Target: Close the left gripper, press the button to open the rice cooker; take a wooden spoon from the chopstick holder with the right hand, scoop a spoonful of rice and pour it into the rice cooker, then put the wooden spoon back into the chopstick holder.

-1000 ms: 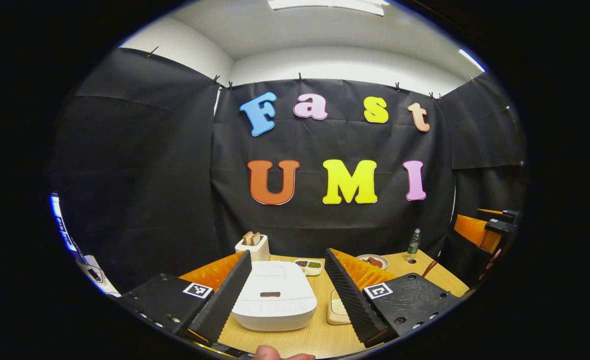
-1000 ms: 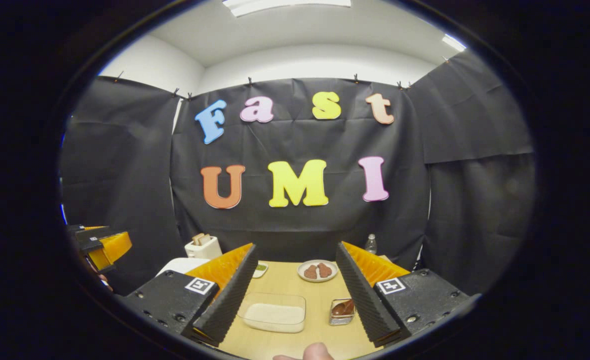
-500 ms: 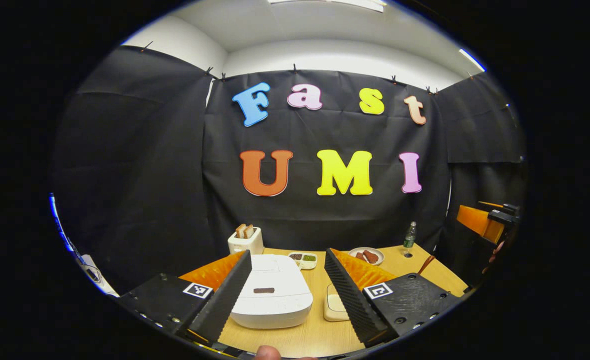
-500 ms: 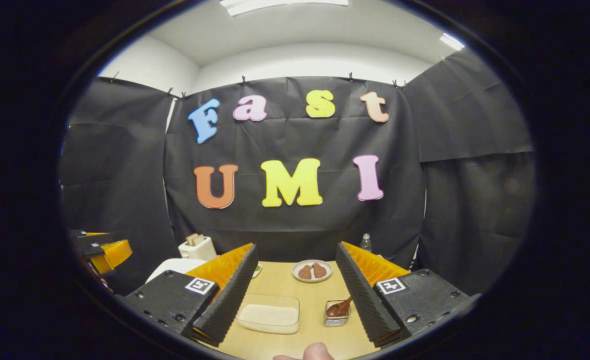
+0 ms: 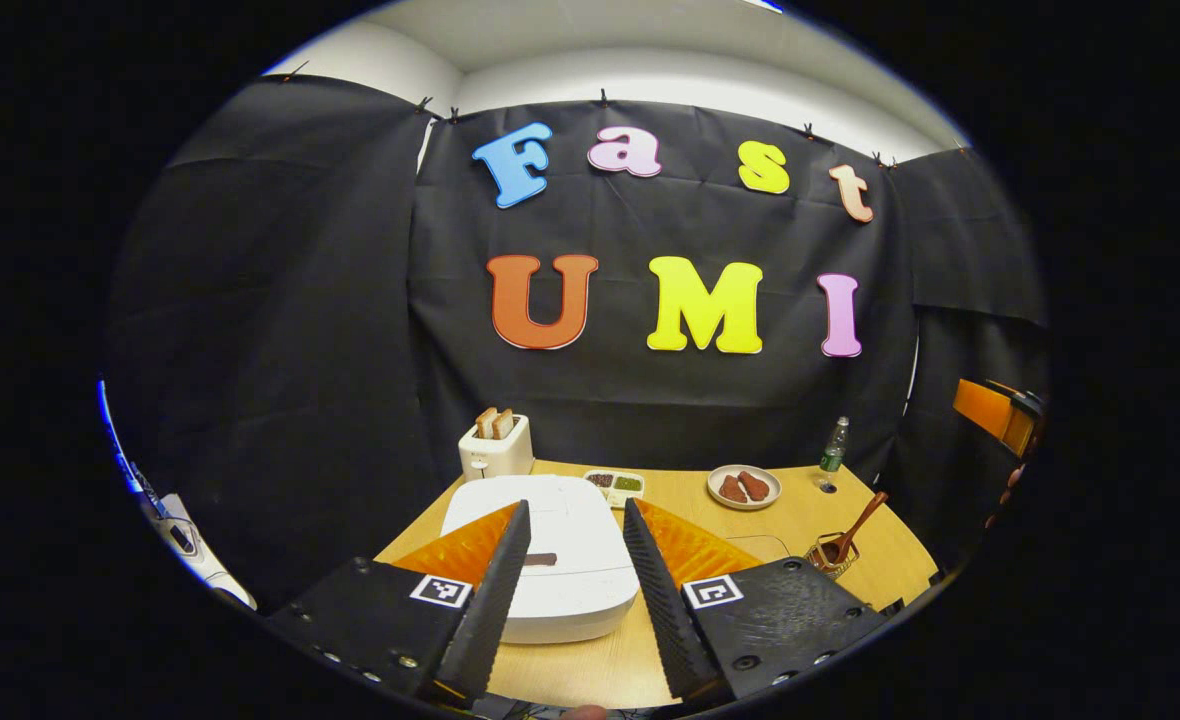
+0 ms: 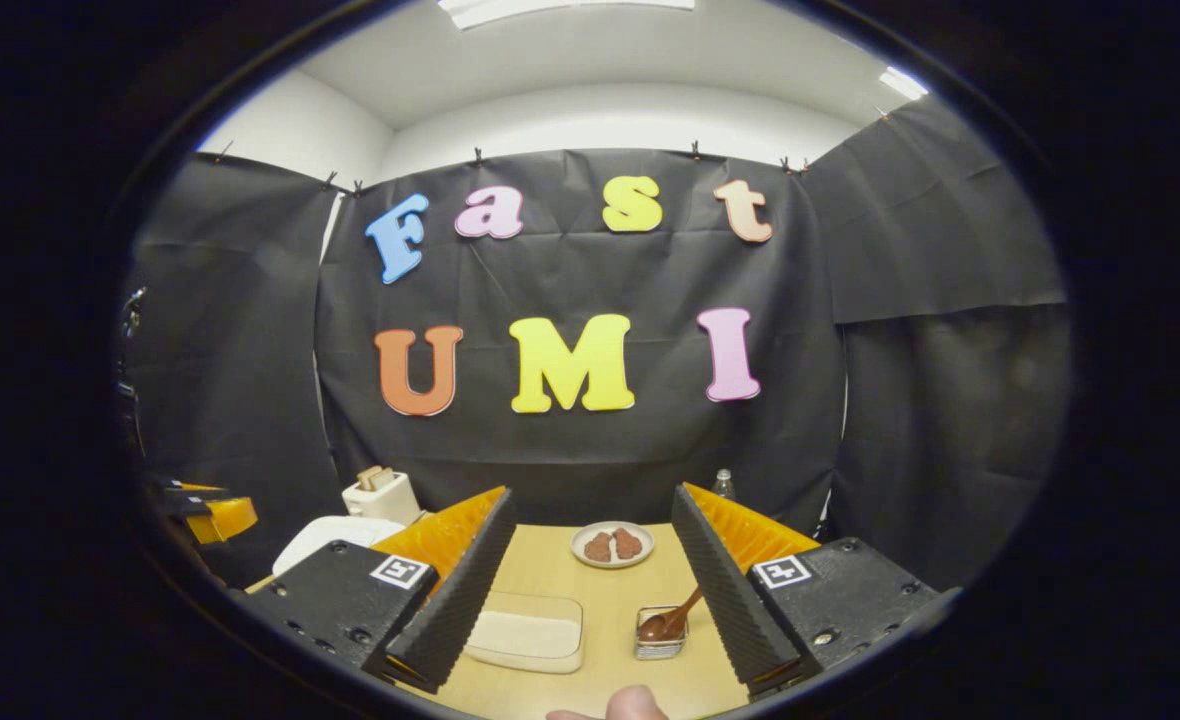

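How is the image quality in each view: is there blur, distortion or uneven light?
Left gripper view: sharp, the rice cooker crisp, the table edge bowed by the fisheye. Right gripper view: sharp too, bright ceiling light above, the dark wall panels curving at the sides.

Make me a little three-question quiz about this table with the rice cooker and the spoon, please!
1. True or false: the rice cooker has its lid up.
2. Where is the wooden spoon right now? A) in the right gripper B) standing in the chopstick holder C) lying in the rice container
3. Fill in: the two slices of bread stick out of the white ____.

Key:
1. False. The lid is down, and the left gripper is open above its front.
2. B. The right gripper is open and holds nothing.
3. Toaster.
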A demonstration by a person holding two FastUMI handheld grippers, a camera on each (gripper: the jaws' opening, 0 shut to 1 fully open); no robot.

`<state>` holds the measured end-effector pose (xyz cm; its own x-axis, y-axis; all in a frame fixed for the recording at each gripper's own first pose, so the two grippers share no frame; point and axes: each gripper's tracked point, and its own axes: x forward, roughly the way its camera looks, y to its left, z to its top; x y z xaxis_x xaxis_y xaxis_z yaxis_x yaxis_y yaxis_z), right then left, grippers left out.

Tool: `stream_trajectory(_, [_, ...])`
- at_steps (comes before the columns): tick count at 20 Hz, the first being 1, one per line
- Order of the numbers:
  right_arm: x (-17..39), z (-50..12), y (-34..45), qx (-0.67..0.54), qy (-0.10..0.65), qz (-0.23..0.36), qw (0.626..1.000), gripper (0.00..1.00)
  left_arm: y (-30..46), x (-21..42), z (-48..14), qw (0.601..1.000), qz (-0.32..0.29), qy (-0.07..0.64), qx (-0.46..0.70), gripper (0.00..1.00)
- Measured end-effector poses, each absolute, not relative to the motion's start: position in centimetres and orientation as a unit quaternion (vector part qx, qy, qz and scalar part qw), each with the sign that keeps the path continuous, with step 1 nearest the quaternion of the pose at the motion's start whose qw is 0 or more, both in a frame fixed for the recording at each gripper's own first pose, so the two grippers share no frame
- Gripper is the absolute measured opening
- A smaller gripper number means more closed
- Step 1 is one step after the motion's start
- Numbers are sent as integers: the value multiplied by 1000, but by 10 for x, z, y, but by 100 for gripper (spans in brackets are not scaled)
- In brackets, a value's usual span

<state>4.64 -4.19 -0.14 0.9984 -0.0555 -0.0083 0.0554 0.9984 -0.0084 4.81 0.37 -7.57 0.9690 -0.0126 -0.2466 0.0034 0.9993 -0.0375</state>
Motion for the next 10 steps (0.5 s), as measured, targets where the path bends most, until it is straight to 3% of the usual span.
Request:
stream_trajectory(2, [52,-3,-46,0,6,-29,1000,100,3,55,-85,990,-12,140,-22,63])
stream_trajectory(3, [54,-4,-48,3,6,-30,1000,100,1,58,-91,988,-17,153,-27,55])
stream_trajectory(4, [56,-4,-50,4,7,-31,999,100,2,62,-98,986,-14,165,-29,56])
stream_trajectory(5, [59,-6,-53,4,7,-33,999,100,3,68,-107,983,-17,180,-30,31])
stream_trajectory(6, [61,-7,-56,4,8,-36,999,100,5,71,-115,980,-17,194,-27,27])
stream_trajectory(9, [67,-13,-66,6,16,-43,999,100,20,84,-128,976,-3,218,-18,27])
stream_trajectory(10, [68,-14,-70,7,18,-47,999,100,25,89,-127,975,1,223,-20,14])
